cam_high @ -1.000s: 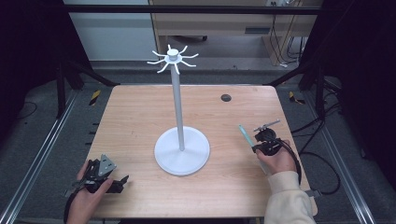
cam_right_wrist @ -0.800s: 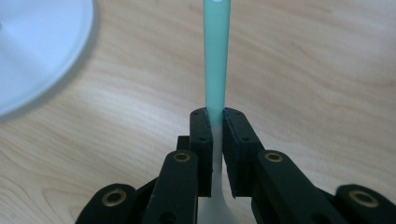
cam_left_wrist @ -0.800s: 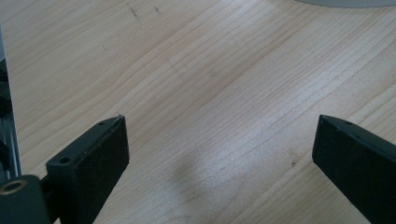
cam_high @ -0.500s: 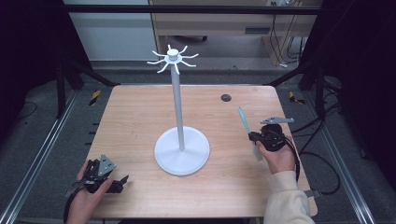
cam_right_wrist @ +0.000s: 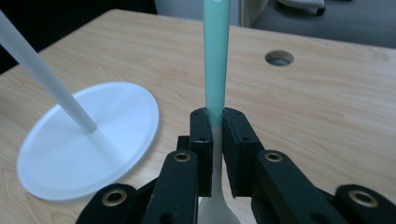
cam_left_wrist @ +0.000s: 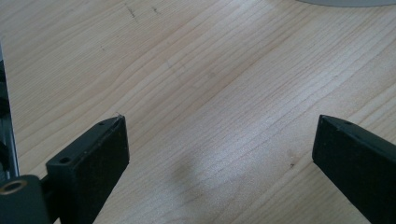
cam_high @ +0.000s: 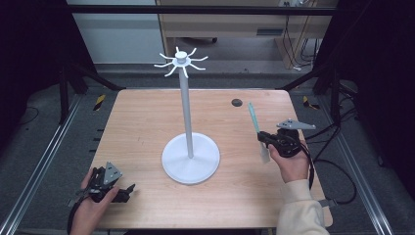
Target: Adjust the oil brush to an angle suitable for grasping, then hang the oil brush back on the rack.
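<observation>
Right tongs (cam_right_wrist: 214, 122) lifted, clamping spatula (cam_right_wrist: 215, 60); left tongs (cam_left_wrist: 219, 154) agape, empty.

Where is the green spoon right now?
In the high view the spoon is on the table's right side, clamped in the right gripper, to the right of the white stand and near the table's hole.

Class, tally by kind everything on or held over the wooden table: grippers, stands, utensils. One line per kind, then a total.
Grippers: 2, the left gripper open, the right gripper shut on the utensil
White hook stand: 1
Green-handled utensil: 1
Total: 4
</observation>
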`<state>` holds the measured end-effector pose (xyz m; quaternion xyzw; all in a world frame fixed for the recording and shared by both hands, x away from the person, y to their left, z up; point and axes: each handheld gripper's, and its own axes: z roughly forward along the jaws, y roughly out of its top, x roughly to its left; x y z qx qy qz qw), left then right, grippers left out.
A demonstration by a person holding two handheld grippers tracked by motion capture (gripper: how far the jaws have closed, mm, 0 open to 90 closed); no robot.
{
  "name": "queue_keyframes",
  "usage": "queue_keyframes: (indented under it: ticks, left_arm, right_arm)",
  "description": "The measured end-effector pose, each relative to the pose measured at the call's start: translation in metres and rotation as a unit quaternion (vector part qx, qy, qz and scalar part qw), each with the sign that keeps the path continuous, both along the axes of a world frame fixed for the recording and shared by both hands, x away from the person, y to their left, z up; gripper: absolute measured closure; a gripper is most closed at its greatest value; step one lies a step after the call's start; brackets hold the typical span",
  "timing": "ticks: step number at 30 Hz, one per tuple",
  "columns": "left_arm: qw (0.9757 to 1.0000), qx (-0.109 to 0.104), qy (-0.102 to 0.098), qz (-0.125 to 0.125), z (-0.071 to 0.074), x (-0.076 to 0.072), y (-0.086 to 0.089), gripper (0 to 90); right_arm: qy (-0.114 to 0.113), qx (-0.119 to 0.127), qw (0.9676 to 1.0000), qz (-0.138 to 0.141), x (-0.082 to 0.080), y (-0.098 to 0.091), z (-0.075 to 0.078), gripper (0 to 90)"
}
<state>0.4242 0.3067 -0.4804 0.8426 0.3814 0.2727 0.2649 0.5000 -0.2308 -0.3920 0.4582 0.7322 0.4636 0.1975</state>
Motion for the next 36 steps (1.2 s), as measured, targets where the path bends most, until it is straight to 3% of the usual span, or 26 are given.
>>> queue_keyframes:
  ticks: [7, 20, 24, 36]
  left_arm:
    - [1.0000, -0.001, 0.000, 0.002, 0.000, 0.000, 0.001, 3.4]
    - [1.0000, 0.002, 0.000, -0.001, 0.000, 0.000, 0.001, 3.4]
    - [1.0000, 0.002, -0.001, 0.000, 0.000, 0.000, 0.001, 3.4]
    - [1.0000, 0.002, -0.001, -0.001, 0.000, 0.000, 0.000, 3.4]
  right_arm:
    - [-0.031, 0.040, 0.9984, 0.026, -0.007, 0.011, 0.015, 83.0]
    - [-0.062, 0.051, 0.9955, 0.051, -0.016, 0.026, 0.036, 83.1]
    - [-0.073, 0.064, 0.9936, 0.058, -0.020, 0.027, 0.043, 83.1]
    - [-0.106, 0.074, 0.9878, 0.086, -0.032, 0.044, 0.068, 83.0]
